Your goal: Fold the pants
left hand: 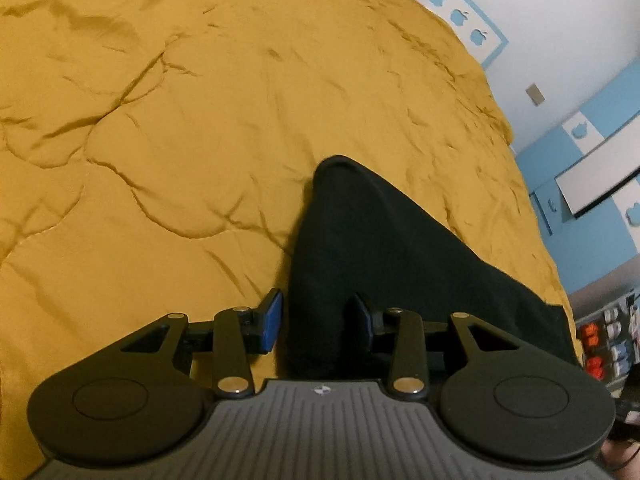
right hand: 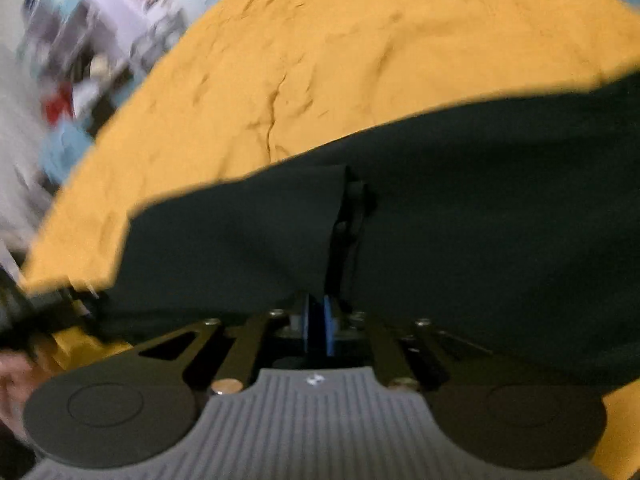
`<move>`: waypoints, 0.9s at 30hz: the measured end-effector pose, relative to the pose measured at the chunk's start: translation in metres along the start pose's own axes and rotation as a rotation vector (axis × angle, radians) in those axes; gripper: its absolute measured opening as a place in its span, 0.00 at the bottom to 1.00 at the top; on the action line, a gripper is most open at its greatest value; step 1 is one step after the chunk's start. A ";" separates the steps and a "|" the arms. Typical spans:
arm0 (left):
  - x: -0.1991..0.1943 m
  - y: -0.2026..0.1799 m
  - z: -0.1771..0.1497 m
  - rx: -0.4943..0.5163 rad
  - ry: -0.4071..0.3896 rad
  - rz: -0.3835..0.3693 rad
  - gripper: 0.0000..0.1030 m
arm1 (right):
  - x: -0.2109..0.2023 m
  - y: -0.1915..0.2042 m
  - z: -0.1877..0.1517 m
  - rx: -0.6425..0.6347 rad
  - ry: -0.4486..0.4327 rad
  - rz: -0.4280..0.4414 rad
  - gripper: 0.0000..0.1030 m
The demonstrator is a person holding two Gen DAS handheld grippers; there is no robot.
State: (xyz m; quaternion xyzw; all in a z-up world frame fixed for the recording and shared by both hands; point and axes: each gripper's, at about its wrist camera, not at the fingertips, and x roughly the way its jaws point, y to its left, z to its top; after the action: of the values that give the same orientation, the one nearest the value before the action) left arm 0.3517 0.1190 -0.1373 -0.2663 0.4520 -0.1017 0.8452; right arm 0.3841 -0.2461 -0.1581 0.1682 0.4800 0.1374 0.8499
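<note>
In the left wrist view, the left gripper [left hand: 318, 322] sits low in the frame over a wrinkled mustard-yellow bedspread [left hand: 180, 128] that fills most of the picture. Its jaws stand partly apart, with a bunched fold of the black pants [left hand: 384, 240] rising between them; the blue pad of the left finger [left hand: 273, 322] is clear of the cloth, while the right finger is half buried in it, so whether the pads press on the fabric cannot be told. The pants run from the lower centre toward the right edge. A white and blue wall [left hand: 560, 60] shows at the upper right.

In the right wrist view, blurred, the right gripper [right hand: 318, 330] is at lower centre with its blue pads nearly together, pinching a dark ridge of the pants [right hand: 460, 220]. The pants spread across the middle and right of the frame, over the bedspread [right hand: 340, 60] above.
</note>
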 end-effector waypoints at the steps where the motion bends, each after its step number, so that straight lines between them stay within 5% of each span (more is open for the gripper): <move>1: -0.001 0.000 -0.001 0.001 0.001 -0.005 0.43 | -0.006 0.003 0.000 -0.028 -0.011 -0.025 0.15; 4: 0.001 0.002 -0.004 0.008 0.005 -0.004 0.44 | -0.025 0.022 0.003 -0.135 -0.140 -0.071 0.18; 8: 0.005 -0.004 -0.005 0.055 0.006 0.038 0.43 | -0.010 0.056 0.008 -0.268 -0.190 0.006 0.20; 10: 0.005 -0.003 -0.006 0.055 -0.001 0.051 0.39 | 0.011 0.067 0.007 -0.336 -0.158 0.008 0.20; 13: 0.001 0.002 -0.005 0.024 -0.008 0.049 0.33 | 0.043 0.061 0.003 -0.372 -0.046 -0.101 0.16; 15: -0.005 0.001 -0.005 0.038 -0.024 0.054 0.34 | 0.028 0.056 0.000 -0.339 -0.082 -0.064 0.18; 19: -0.012 -0.006 -0.006 0.031 -0.049 0.083 0.34 | -0.049 0.007 -0.008 -0.173 -0.216 -0.010 0.37; 23: -0.038 -0.039 -0.015 0.081 -0.237 0.181 0.34 | -0.110 -0.056 -0.025 -0.019 -0.321 -0.124 0.40; 27: -0.039 -0.099 -0.026 0.222 -0.263 0.121 0.39 | -0.159 -0.127 -0.046 0.171 -0.415 -0.227 0.50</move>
State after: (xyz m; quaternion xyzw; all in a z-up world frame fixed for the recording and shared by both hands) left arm 0.3155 0.0432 -0.0678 -0.1549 0.3388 -0.0644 0.9258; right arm 0.2739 -0.4173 -0.1107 0.2090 0.3210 -0.0375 0.9230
